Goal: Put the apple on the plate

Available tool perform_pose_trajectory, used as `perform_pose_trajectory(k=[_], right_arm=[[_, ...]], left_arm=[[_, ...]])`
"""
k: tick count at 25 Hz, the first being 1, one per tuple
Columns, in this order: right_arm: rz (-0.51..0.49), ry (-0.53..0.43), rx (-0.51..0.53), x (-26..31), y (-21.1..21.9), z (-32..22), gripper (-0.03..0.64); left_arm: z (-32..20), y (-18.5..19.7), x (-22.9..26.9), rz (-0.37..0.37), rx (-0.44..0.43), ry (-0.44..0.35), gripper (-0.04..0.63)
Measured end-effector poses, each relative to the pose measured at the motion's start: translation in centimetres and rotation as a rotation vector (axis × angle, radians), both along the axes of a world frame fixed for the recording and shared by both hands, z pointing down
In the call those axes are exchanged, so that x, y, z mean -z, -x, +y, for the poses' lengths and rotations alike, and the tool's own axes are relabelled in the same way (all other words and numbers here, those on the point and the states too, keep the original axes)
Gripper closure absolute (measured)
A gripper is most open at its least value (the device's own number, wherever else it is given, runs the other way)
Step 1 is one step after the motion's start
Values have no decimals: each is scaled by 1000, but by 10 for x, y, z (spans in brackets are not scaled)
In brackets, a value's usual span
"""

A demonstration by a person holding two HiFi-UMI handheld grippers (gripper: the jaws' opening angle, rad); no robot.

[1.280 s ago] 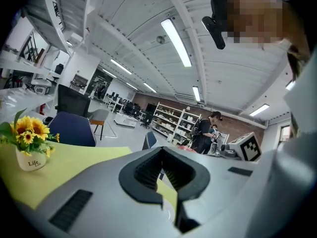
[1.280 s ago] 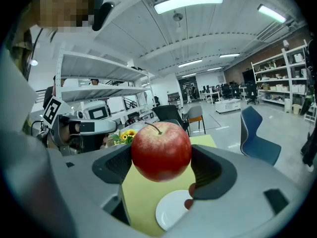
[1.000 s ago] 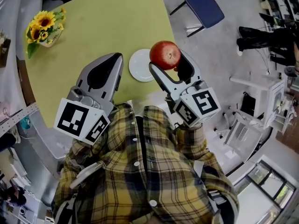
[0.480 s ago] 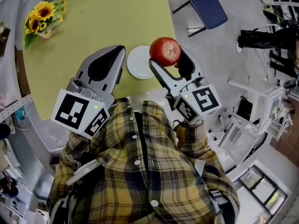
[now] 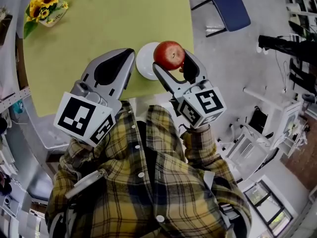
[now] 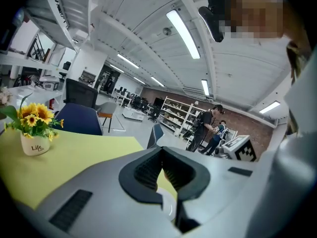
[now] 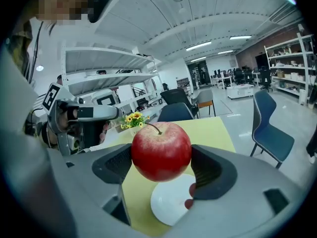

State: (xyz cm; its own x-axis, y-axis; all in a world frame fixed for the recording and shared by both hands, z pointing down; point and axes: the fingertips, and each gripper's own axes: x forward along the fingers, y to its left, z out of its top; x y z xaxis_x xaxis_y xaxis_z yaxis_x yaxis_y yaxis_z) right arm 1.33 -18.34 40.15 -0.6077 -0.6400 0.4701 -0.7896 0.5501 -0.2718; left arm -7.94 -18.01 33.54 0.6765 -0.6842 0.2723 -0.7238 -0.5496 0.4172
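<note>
Red apple (image 7: 161, 151), stem up, clamped in the right gripper (image 7: 162, 168) over the round white plate (image 7: 171, 205)

Ceiling strip lights (image 6: 183, 28) give bright light and soft shadows. The 2 gripper views curve and darken at the edges; close parts blur.

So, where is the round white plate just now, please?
Head view: the round white plate sits by the yellow-green table's near right corner, partly under the red apple in the right claw.
</note>
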Motion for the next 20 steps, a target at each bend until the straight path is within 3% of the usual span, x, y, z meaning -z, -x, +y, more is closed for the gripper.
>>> perform_pose_trajectory(k=[12, 20], right_arm=[[29, 148, 0, -98, -6, 10, 250], [70, 111, 30, -134, 0, 11, 250]], left_arm=[[17, 2, -32, -26, 38, 64, 588], [20, 2, -39, -38, 42, 83, 588]])
